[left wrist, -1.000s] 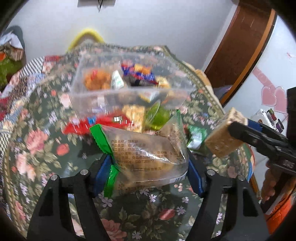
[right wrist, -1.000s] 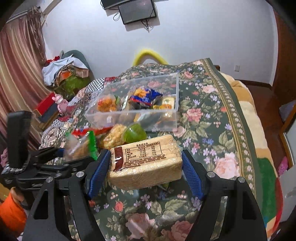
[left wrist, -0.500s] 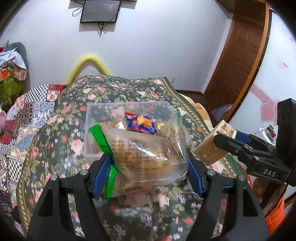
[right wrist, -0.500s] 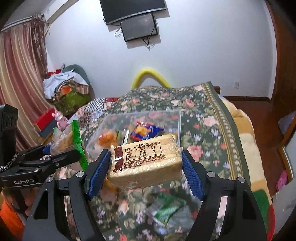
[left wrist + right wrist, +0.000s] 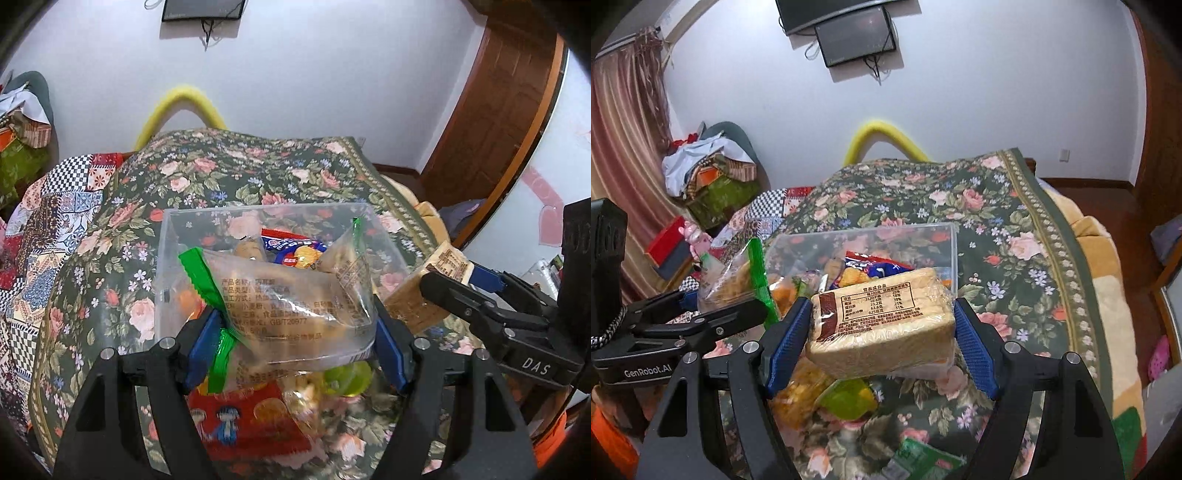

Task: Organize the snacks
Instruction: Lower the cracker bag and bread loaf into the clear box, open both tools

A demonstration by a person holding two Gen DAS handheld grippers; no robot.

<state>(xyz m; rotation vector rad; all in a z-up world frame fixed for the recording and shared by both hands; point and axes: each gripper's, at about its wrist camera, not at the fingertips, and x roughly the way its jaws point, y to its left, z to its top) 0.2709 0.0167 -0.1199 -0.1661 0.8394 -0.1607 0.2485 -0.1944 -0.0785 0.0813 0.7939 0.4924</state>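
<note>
My left gripper (image 5: 293,345) is shut on a clear snack bag with green ends (image 5: 284,302), held above the near side of a clear plastic box (image 5: 166,258) that holds several snacks. My right gripper (image 5: 882,347) is shut on a wrapped tan cake block with a label (image 5: 879,325), held just in front of the same box (image 5: 945,240). Each gripper shows in the other's view: the right one (image 5: 443,291) with the cake block (image 5: 417,295) at the right, the left one (image 5: 713,310) with the bag (image 5: 735,277) at the left.
The box rests on a floral bedspread (image 5: 229,173). Loose snacks lie in front of it: a red packet (image 5: 243,417), a green jelly cup (image 5: 347,376), a green packet (image 5: 923,461). A wooden door (image 5: 498,92) stands right, a clothes pile (image 5: 713,166) left.
Both grippers rose from low over the bed and tipped forward, with the box now lower in view and its inside showing. Both keep their snacks.
</note>
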